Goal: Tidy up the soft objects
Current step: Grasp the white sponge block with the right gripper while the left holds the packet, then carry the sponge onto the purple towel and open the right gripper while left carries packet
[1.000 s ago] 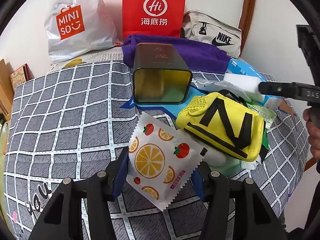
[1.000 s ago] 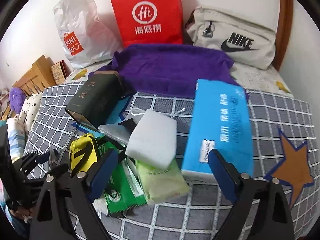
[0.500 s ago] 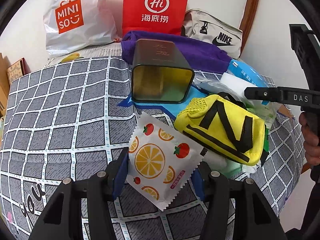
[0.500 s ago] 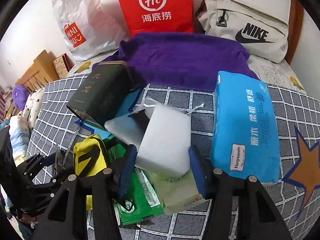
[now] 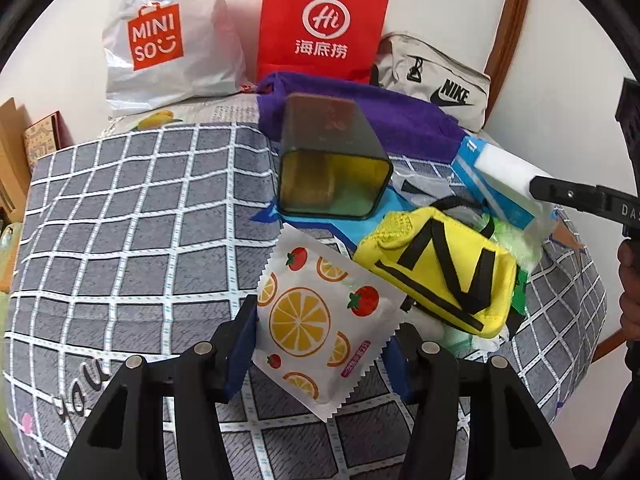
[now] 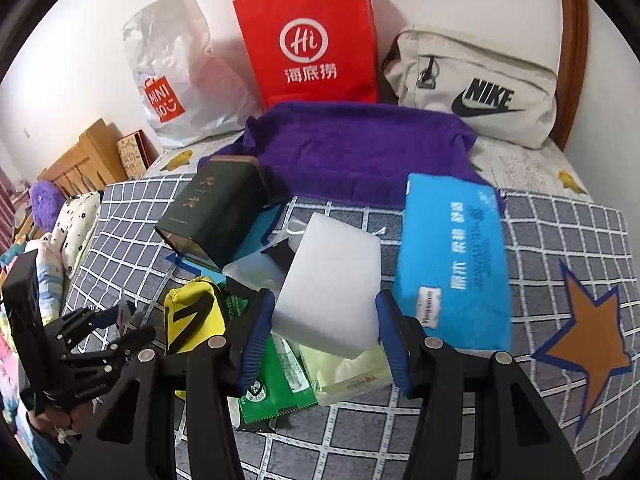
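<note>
My left gripper (image 5: 320, 348) is shut on a white wet-wipe packet (image 5: 320, 320) printed with oranges and tomatoes, held just above the checked bedspread (image 5: 132, 248). My right gripper (image 6: 324, 332) is shut on a white sponge block (image 6: 332, 284), raised over a green packet (image 6: 276, 392) and a pale green tissue pack (image 6: 348, 372). The sponge (image 5: 508, 172) also shows at the right of the left wrist view. A yellow pouch (image 5: 440, 276) with black straps lies beside the wipes. A blue tissue pack (image 6: 452, 260) lies to the right of the sponge.
A dark open tin (image 5: 332, 168) lies on its side mid-bed. A purple towel (image 6: 360, 148), a red paper bag (image 6: 312, 40), a white Miniso bag (image 5: 164, 44) and a beige Nike pouch (image 6: 476, 88) line the wall. A wooden headboard (image 6: 80, 160) stands at the left.
My right gripper closed from wide open onto the white sponge and raised it a little. My left gripper kept its hold on the wipe packet and barely moved.
</note>
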Demonstrator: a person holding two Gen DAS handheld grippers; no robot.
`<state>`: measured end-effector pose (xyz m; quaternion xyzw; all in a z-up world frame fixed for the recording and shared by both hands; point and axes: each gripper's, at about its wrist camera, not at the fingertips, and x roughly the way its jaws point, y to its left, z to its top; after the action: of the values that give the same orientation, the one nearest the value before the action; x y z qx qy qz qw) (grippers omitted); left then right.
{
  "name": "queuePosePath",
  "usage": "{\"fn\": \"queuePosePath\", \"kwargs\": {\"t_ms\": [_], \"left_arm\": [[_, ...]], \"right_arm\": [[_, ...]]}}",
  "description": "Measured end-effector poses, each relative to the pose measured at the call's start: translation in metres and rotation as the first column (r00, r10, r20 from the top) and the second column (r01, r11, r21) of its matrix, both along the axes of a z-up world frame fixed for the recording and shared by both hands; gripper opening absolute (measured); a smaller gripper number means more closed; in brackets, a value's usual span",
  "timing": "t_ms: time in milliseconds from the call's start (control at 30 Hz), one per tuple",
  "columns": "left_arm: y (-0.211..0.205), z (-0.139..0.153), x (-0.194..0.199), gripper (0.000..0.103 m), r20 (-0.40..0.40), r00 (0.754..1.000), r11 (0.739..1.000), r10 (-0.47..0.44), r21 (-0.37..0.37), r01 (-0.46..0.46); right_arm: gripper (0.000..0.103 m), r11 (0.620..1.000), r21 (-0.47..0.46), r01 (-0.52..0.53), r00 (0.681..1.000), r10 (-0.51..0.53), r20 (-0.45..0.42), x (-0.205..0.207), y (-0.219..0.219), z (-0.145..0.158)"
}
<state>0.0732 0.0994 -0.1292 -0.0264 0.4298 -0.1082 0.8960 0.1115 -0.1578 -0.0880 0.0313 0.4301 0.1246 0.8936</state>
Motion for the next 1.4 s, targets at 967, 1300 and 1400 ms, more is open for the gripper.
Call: {"fn": "queuePosePath", "kwargs": {"t_ms": [967, 1300, 1400], "left_arm": [[-0.032, 0.09, 0.082, 0.054, 0.049, 0.998, 0.999, 0.034, 0.033, -0.036], [-0.034, 0.093, 0.149, 0.054, 0.015, 0.998, 0.998, 0.055, -0.001, -0.055], [-0.037, 0.093, 0.169, 0.054, 0.009, 0.998, 0.998, 0.058, 0.013, -0.058]], "right_arm": [[0.052, 1.0, -0.021, 0.017, 0.994, -0.015, 0.113, 0.041, -0.054, 0.049], [0.052, 1.0, -0.009, 0.024, 0.993, -0.022, 0.119, 0.105, -0.064, 0.052], [0.052, 1.0, -0.016, 0.021, 0.992, -0.019, 0.124, 0.126, -0.064, 0.051]]}}
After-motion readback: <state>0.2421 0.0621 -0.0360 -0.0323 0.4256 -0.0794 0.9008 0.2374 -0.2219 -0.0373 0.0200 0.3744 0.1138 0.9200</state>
